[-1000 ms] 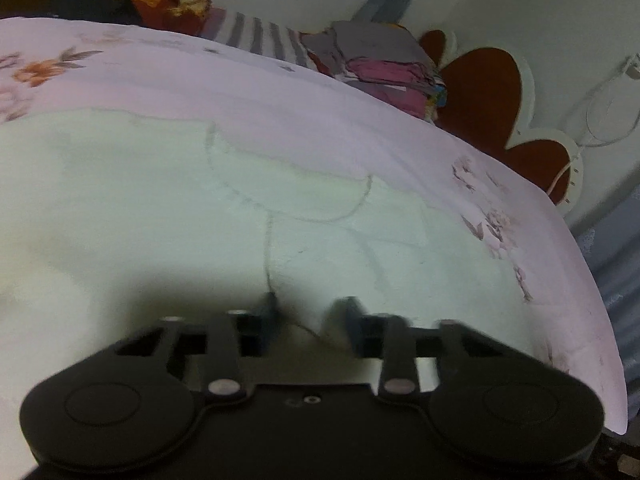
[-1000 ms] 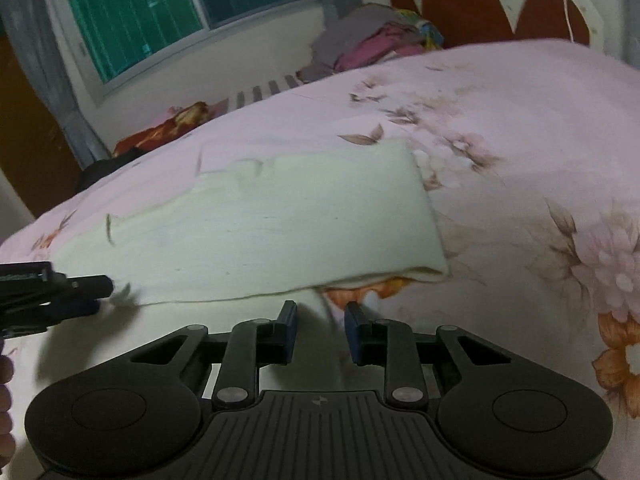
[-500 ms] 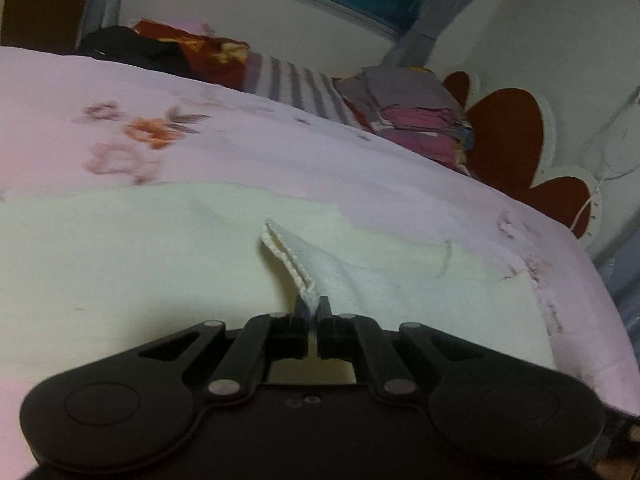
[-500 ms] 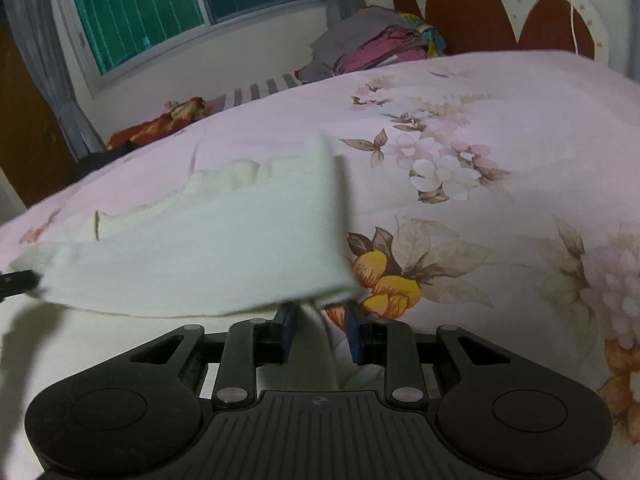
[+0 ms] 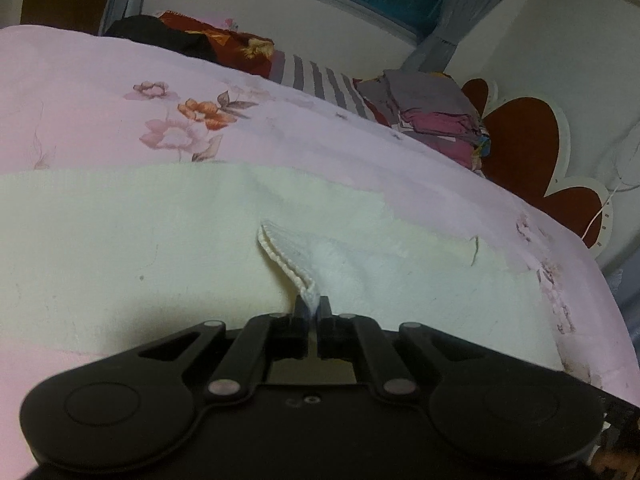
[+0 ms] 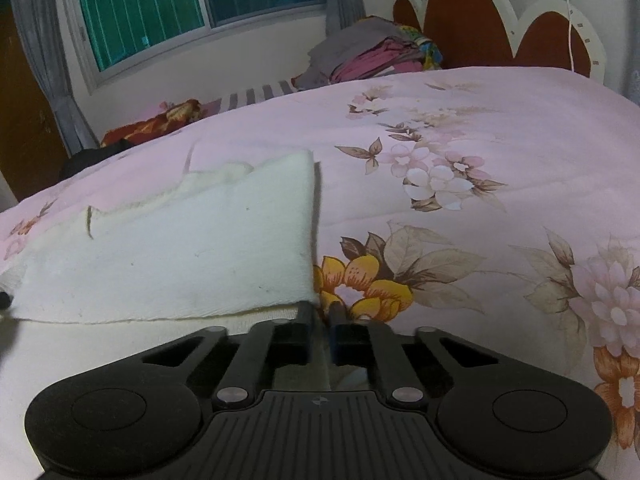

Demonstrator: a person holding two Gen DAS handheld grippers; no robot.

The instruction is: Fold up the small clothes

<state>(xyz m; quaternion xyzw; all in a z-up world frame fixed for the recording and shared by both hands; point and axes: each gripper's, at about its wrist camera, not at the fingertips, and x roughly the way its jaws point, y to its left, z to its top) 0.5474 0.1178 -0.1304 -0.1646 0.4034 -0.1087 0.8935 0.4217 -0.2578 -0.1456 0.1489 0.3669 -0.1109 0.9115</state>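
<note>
Both my jaws open a second ago, now clamped. Left gripper [image 5: 313, 307] pinches ribbed hem of cream garment [image 5: 120, 248]; right gripper [image 6: 321, 309] holds its near corner. Near edge lifted off pink bedspread [image 6: 500, 128], rest flat. Fold started, likely carry far next.

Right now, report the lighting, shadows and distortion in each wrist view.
Left wrist view: dim, pinkish cast, soft focus; left gripper throws a broad shadow on the cream garment; fisheye bows the floral bedsheet. Right wrist view: brighter, sharper; the garment's lifted edge shadows the sheet; the window frame curves.
</note>
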